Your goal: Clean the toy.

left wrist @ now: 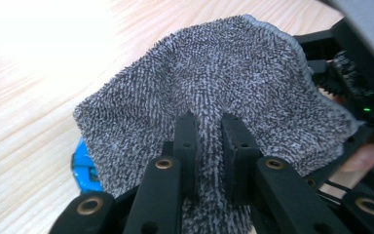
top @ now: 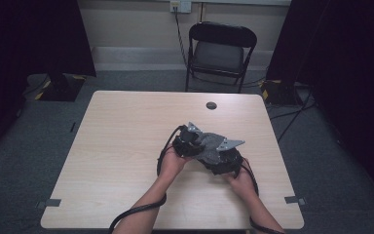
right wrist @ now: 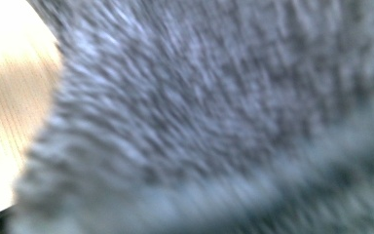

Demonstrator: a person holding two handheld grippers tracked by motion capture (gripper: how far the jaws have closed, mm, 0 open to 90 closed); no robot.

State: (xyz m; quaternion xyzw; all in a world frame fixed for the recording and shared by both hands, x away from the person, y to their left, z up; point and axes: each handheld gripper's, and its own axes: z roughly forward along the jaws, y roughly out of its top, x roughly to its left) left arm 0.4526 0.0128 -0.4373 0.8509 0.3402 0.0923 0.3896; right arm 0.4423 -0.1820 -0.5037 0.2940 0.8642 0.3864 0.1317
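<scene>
Pinching a fold of the grey towel (left wrist: 214,92) between its closed jaws, the left tool (left wrist: 209,131) holds the cloth above the table (top: 121,146), just beside the right tool (top: 224,163), over whose camera the towel lies. Whether the right tool grips the towel I cannot tell; its jaws stand wide. If it does not, the cloth may sag and drag the blue object (left wrist: 85,170) beneath it.

Both grippers sit close together right of the table's (top: 126,126) centre, left gripper (top: 187,144) just left of the right gripper (top: 224,163). The cloth (left wrist: 214,83) lies between and over them. Behind the table stands a chair (top: 221,51).
</scene>
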